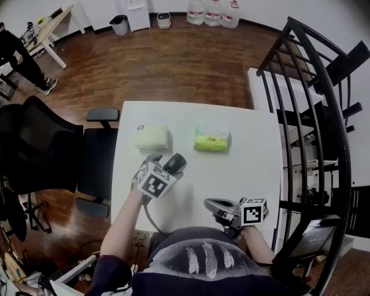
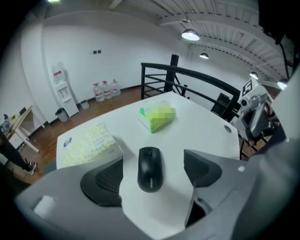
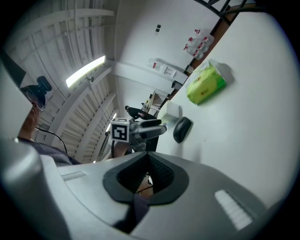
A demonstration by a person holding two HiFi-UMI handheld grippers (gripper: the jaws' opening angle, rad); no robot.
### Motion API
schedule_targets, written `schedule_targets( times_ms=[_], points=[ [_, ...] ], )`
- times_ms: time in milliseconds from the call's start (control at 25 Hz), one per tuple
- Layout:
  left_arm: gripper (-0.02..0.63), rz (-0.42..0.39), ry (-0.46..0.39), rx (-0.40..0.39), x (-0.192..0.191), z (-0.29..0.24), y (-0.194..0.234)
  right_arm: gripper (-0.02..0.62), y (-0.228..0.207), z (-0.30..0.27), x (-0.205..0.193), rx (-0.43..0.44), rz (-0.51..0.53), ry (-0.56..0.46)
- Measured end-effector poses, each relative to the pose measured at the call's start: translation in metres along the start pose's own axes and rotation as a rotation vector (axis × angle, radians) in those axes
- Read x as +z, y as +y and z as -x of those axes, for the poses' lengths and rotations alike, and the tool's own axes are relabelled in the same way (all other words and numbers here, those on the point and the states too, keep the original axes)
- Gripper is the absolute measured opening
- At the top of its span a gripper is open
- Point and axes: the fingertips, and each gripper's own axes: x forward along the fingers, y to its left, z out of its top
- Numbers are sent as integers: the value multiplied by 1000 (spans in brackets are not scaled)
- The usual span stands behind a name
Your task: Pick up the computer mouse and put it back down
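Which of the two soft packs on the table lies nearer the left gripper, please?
The pale yellow pack, which sits just beyond the left gripper on the table's left side. The bright green pack lies further off to its right.

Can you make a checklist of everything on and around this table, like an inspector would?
Surface: white table holding three things.
Job's things: black computer mouse lying flat between the left gripper's jaws, untouched.
Clutter: pale yellow tissue pack and green tissue pack, apart, farther back.
Grippers: left gripper open; right gripper shut, empty.
Cables: dark cable hangs below the left gripper.
Surroundings: black office chair, black railing, water jugs, wood floor.
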Motion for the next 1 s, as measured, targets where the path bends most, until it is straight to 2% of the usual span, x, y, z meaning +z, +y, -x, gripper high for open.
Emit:
schedule_targets(
  times_ms=[160,560,1000],
  points=[
    [419,-2,125,-36,-19,-38,6,3,-5,-1,2,-8,-7,6],
    [411,-45,288,-16,-41,-79,19,3,-16,-2,3,-11,-35,7],
    [405,-81,377,-17,-47,-96,18,3,-21,2,1,-16,-57,-1]
  ],
)
